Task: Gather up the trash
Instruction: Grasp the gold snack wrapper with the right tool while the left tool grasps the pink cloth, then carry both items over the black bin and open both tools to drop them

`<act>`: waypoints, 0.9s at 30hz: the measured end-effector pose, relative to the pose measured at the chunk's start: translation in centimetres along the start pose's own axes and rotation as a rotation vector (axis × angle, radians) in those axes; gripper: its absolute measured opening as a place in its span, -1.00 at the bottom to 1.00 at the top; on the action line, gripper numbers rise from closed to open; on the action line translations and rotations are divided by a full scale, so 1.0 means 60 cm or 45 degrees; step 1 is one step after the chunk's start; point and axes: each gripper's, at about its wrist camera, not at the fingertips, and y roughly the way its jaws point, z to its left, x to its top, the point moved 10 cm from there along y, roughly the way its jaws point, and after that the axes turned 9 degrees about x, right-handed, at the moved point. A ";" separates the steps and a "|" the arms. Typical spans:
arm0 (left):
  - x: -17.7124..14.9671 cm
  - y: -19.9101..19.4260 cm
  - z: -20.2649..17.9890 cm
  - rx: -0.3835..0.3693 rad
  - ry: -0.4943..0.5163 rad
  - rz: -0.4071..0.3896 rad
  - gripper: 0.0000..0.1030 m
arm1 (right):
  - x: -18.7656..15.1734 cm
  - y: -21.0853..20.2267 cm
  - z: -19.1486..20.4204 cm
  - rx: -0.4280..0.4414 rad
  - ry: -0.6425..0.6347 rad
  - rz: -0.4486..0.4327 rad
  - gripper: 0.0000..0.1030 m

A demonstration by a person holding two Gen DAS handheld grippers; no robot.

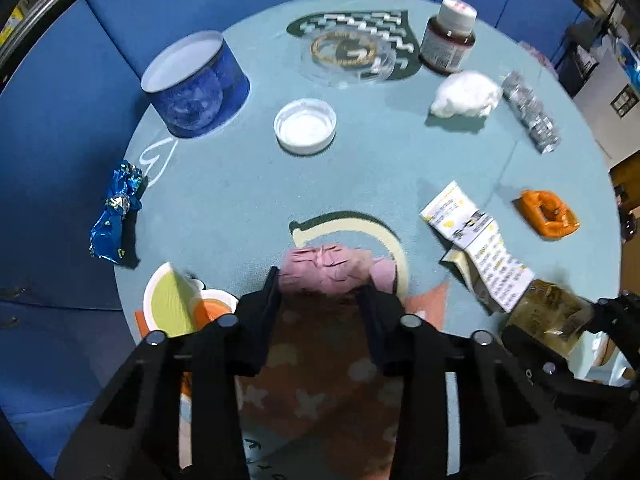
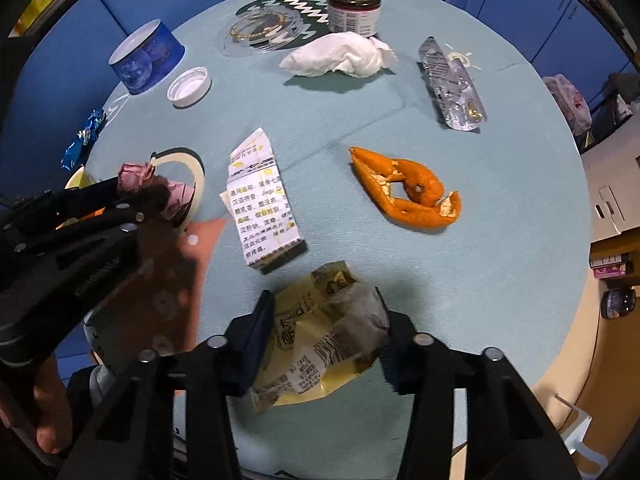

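Starting at the left edge of the table (image 1: 240, 184), a blue foil wrapper (image 1: 114, 216) lies near the rim, with the blue tub (image 1: 192, 84) and a white cap (image 1: 305, 126) further in — none of it touched yet, as far as we can see. Our left gripper (image 1: 320, 286) is closed around a crumpled pink paper (image 1: 324, 270), the fingers pressing it on both sides just above the mat. Moving rightward, a clear lid (image 1: 348, 56) and a brown bottle (image 1: 450, 36) stand at the far side, and a white tissue (image 1: 466, 94), a foil pill strip (image 1: 530, 118), a folded leaflet (image 2: 260, 200) and an orange peel (image 2: 412, 192) are scattered over the cloth, all apart from one another. Our right gripper (image 2: 326, 328) has its fingers drawn in on a yellow snack bag (image 2: 324, 328), gripping it near the table's front edge. We judge the job barely begun: two pieces are in hand, at least five scraps remain, and no bin shows in either view.
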 end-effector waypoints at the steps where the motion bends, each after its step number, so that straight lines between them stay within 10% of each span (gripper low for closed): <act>1: 0.001 -0.005 0.002 -0.001 -0.003 -0.010 -0.45 | 0.001 -0.001 0.001 0.000 -0.003 -0.005 -0.32; 7: 0.008 -0.042 0.002 0.028 -0.005 -0.083 -0.62 | 0.014 -0.034 -0.005 0.005 -0.009 -0.069 -0.61; 27: 0.049 -0.172 -0.034 0.008 -0.051 -0.399 -0.62 | 0.000 -0.153 -0.062 -0.065 0.016 -0.331 -0.66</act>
